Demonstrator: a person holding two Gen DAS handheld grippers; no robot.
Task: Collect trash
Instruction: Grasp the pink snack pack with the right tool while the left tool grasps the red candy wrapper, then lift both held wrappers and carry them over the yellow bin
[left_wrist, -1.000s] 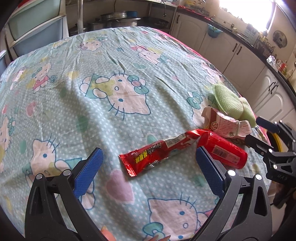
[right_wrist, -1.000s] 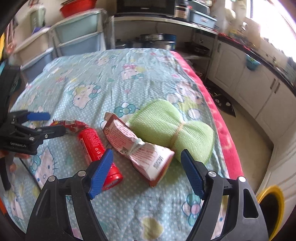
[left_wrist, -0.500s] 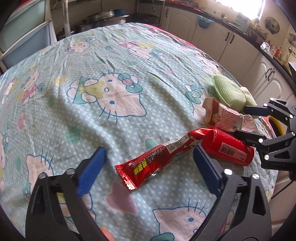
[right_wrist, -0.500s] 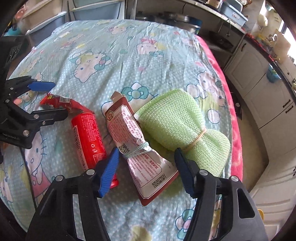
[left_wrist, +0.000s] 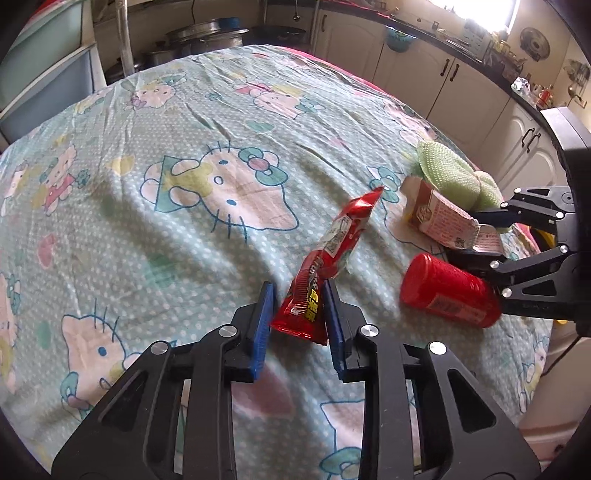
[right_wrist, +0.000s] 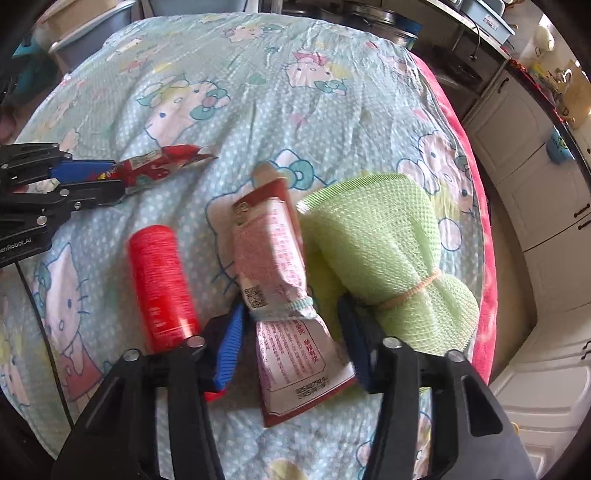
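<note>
A bench (left_wrist: 110, 229) covered by a pale blue cartoon-cat cloth (right_wrist: 258, 92) is seen by both wrist cameras. The red can (left_wrist: 448, 295) lying on its side on the cloth is taken as the landmark.

In the left wrist view, the left claw (left_wrist: 297, 317) is closing on a red snack wrapper (left_wrist: 328, 258), which is found just to the left of the red can. The wrapper's near end is seen between the two blue pads, which are narrow and pressed against it on both sides; its far end is tilted up off the cloth.

In the right wrist view, the right claw (right_wrist: 291, 343) is closing around a pink and white pouch (right_wrist: 280, 295) that lies just to the right of the red can (right_wrist: 160, 284). The pouch is cinched at its middle by a pale blue band, and the blue pads are placed on either side of that narrow waist. A gap is still seen at each side, so the pouch is between the pads but is not yet pinched. The left pad is set between the can and the pouch.

Beyond the pouch, on the side away from the can, a green mesh cloth (right_wrist: 384, 251) tied with a rubber band is touched by the pouch's edge. White kitchen cabinets (left_wrist: 461, 96) are seen past the bench, well apart from the can.
</note>
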